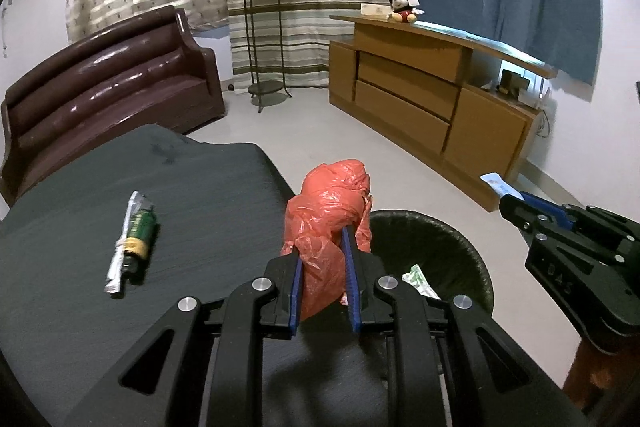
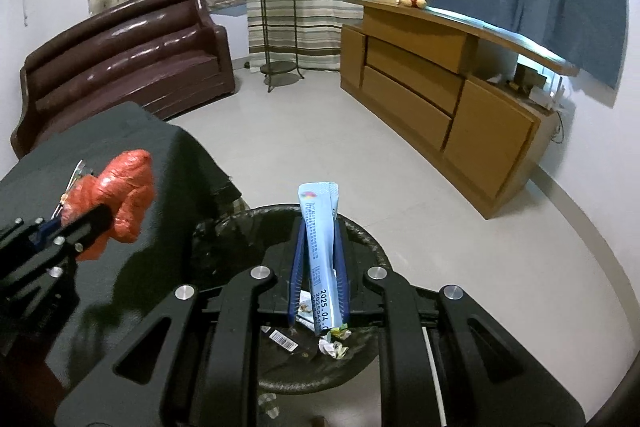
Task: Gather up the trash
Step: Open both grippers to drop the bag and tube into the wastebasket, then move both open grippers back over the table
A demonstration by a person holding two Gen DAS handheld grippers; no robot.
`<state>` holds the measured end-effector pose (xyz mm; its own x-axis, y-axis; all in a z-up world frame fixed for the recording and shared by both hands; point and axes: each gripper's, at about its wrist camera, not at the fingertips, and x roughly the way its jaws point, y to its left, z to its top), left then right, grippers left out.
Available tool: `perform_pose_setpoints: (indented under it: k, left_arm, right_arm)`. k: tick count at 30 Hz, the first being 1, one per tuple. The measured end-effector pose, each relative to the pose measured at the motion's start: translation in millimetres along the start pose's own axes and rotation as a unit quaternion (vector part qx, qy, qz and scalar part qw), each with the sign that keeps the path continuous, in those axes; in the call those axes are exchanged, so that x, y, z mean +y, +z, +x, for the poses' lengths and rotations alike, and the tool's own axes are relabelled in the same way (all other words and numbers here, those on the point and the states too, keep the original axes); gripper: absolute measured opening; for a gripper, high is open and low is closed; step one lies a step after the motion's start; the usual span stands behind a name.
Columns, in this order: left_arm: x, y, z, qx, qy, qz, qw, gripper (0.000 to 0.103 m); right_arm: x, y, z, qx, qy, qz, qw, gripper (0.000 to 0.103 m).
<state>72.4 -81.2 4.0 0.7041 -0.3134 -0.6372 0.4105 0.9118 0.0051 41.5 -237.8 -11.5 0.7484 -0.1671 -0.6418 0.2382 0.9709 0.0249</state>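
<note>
Left wrist view shows your left gripper (image 1: 323, 247) clenched on a crumpled orange plastic bag (image 1: 330, 203), the blue pads pressed into its lower folds. The bag rides above the table's edge, with the black bin (image 1: 460, 247) just beyond it at about four o'clock from the bag. It is not over the opening yet, as far as this view shows.

Right wrist view has your right gripper (image 2: 318, 251) squeezing a light blue sachet (image 2: 320, 227), held upright between the pads, directly above the bin (image 2: 360, 227). Inside the bin you can see several scraps already lying at the bottom: a barcoded slip (image 2: 284, 341) and some crumpled paper (image 2: 334, 345). So part of the collecting looks done.

What is left, judging from these views: the sachet needs only a release to fall in; the orange bag needs to be carried a little toward three o'clock and then dropped. On the dark table (image 1: 80, 307), at about nine o'clock from your left gripper, one more piece remains: a green-and-yellow wrapper (image 1: 138, 235) lying beside a silvery strip (image 1: 120, 259), the two touching. That pair is untouched and well apart from both grippers.

I would put the task somewhat past halfway: two items in hand, at least one pile still on the table.
</note>
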Motion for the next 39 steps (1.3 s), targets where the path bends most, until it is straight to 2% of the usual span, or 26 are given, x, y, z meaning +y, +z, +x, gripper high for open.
perform_pose_setpoints:
  k: [19,20,21,22,24,30,39]
  left_arm:
    - [-24,3,38,0.037,0.010,0.014,0.9992,0.019]
    - [-25,3,39,0.040,0.010,0.015,0.9990,0.021]
    - [-26,2,39,0.043,0.010,0.015,0.9989,0.025]
    - [-26,3,39,0.043,0.011,0.014,0.9989,0.034]
    - [-26,5,39,0.041,0.012,0.012,0.9990,0.042]
    - [-27,4,39,0.040,0.012,0.011,0.9990,0.048]
    - [-21,3,36,0.036,0.012,0.004,0.9993,0.049]
  right_arm:
    - [-16,-4,24,0.020,-0.005,0.028,0.999,0.016]
    - [-16,-4,25,0.021,-0.006,0.028,0.999,0.019]
    - [-17,-4,26,0.024,-0.004,0.029,0.999,0.026]
    - [-17,-4,26,0.023,-0.005,0.030,0.999,0.029]
    - [-17,-4,25,0.021,-0.007,0.031,0.999,0.032]
    - [-19,-5,24,0.019,-0.010,0.033,0.999,0.034]
    - [-20,-4,23,0.018,-0.010,0.032,0.999,0.036]
